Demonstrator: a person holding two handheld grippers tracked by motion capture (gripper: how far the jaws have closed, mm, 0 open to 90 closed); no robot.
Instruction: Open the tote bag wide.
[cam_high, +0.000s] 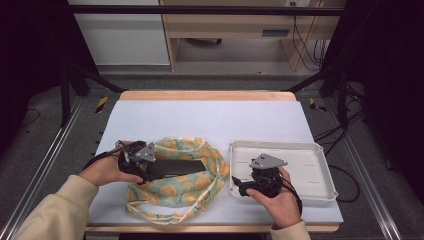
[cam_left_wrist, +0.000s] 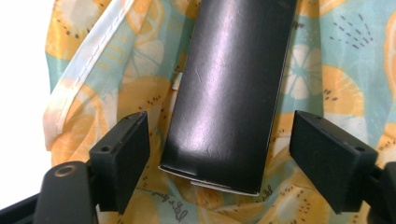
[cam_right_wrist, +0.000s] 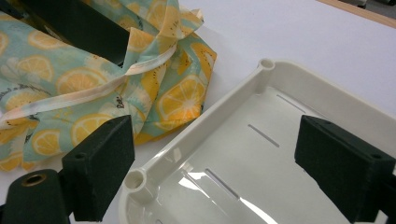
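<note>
While both tongs gape, left tongs (cam_left_wrist: 219, 154) straddle the black box (cam_left_wrist: 229, 93) — right tongs (cam_right_wrist: 215, 163) hover over the tray (cam_right_wrist: 261, 79).

black box (cam_left_wrist: 229, 93): far end cut off by frame top | fabric (cam_left_wrist: 327, 70): print lettering too blurred to read

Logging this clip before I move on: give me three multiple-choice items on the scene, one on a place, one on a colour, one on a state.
1. Where does the long black cardboard box lie?
A. in the tray
B. on the lemon-print cloth bag
C. on the floor

2. What colour is the shallow plastic tray?
A. white
B. red
C. black

3. How do the left tongs stand?
A. shut on the strap
B. shut with nothing in them
C. open around the box end

Key: 1 B, the high view shows fabric all round it; 2 A, its rim is white; 3 C, gaps show beside both pads.
</note>
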